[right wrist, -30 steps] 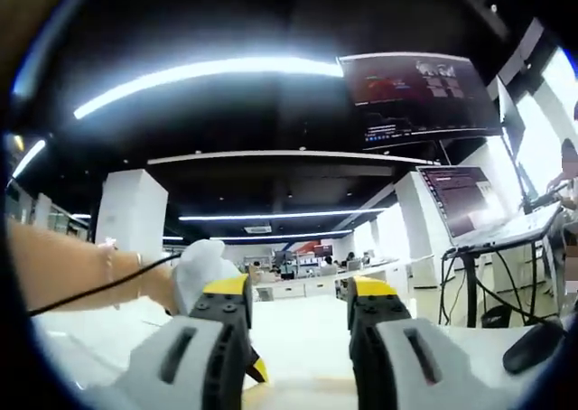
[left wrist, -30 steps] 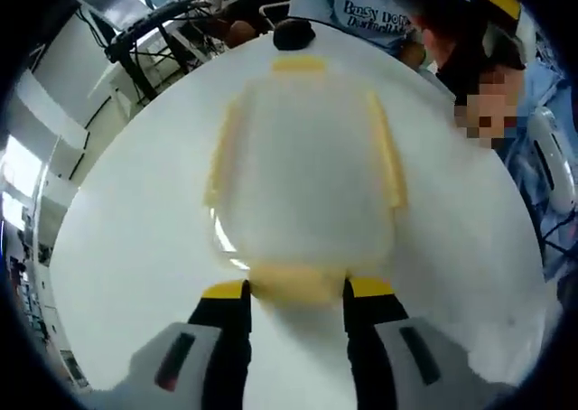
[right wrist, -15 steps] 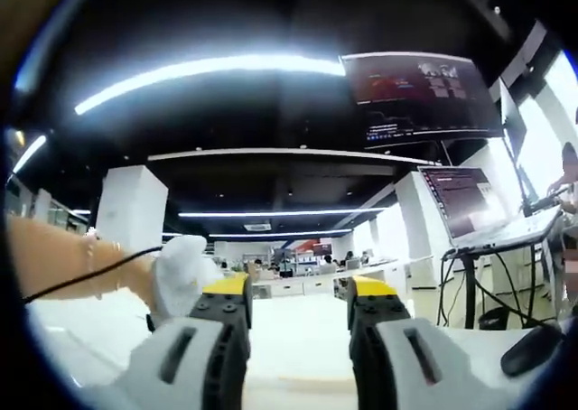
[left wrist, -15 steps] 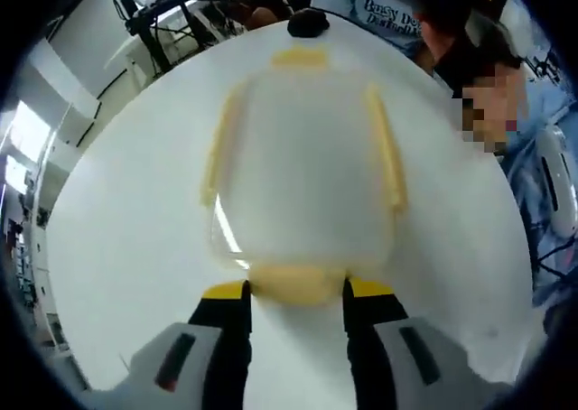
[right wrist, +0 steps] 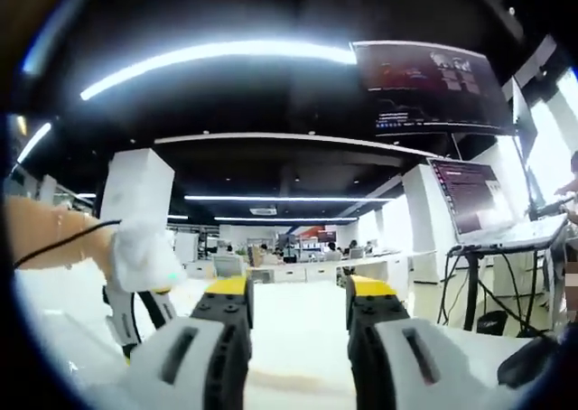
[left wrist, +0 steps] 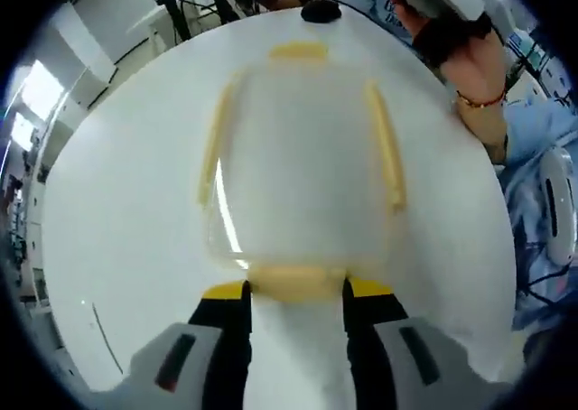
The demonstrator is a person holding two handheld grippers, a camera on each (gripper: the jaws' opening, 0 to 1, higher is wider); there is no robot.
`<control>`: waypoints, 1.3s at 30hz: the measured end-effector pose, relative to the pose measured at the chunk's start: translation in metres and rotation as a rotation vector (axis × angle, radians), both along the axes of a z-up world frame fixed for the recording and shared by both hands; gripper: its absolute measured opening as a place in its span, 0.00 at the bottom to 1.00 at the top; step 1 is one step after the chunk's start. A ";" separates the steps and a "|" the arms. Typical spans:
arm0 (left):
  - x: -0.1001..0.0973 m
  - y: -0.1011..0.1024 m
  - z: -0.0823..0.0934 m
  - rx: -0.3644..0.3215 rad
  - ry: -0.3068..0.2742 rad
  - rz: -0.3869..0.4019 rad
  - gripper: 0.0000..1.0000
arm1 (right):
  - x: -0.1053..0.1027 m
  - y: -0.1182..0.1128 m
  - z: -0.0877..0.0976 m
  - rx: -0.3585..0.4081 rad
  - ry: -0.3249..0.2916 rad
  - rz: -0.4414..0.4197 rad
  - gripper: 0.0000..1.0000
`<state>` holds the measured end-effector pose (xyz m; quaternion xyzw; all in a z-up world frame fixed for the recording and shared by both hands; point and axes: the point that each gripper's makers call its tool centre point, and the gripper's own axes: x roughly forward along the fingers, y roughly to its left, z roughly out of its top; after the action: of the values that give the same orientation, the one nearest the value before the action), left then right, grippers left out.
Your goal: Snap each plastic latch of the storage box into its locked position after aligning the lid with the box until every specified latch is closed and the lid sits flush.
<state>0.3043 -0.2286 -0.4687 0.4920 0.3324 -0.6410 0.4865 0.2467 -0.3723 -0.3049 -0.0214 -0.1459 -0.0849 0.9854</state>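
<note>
Lengthwise, storage box runs away from left claw; claw spread astride near yellow latch.

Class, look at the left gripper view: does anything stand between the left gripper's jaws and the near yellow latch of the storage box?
Nothing visible does. The left gripper has its open jaws on either side of the near yellow latch of the storage box.

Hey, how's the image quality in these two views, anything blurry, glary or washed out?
Left gripper view: the storage box looks soft and hazy, its yellow latches blurred, with a bright glare streak on its left edge against the overexposed white table. Right gripper view: dark ceiling with blown-out light strips, curved by fisheye distortion; the right gripper is sharper than the background.
</note>
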 end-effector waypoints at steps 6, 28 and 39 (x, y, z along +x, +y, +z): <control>-0.007 0.013 -0.001 0.009 0.029 0.051 0.39 | 0.007 0.010 0.016 -0.058 0.055 0.130 0.37; -0.013 0.015 -0.005 0.085 0.014 0.090 0.39 | 0.013 0.008 -0.113 -0.415 0.925 0.501 0.07; -0.013 0.018 -0.005 0.104 0.009 0.088 0.39 | 0.000 -0.047 -0.146 -0.381 1.072 0.410 0.02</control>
<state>0.2917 -0.2108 -0.4736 0.4985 0.3889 -0.6030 0.4864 0.2464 -0.4192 -0.4506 -0.2088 0.3571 0.1568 0.8968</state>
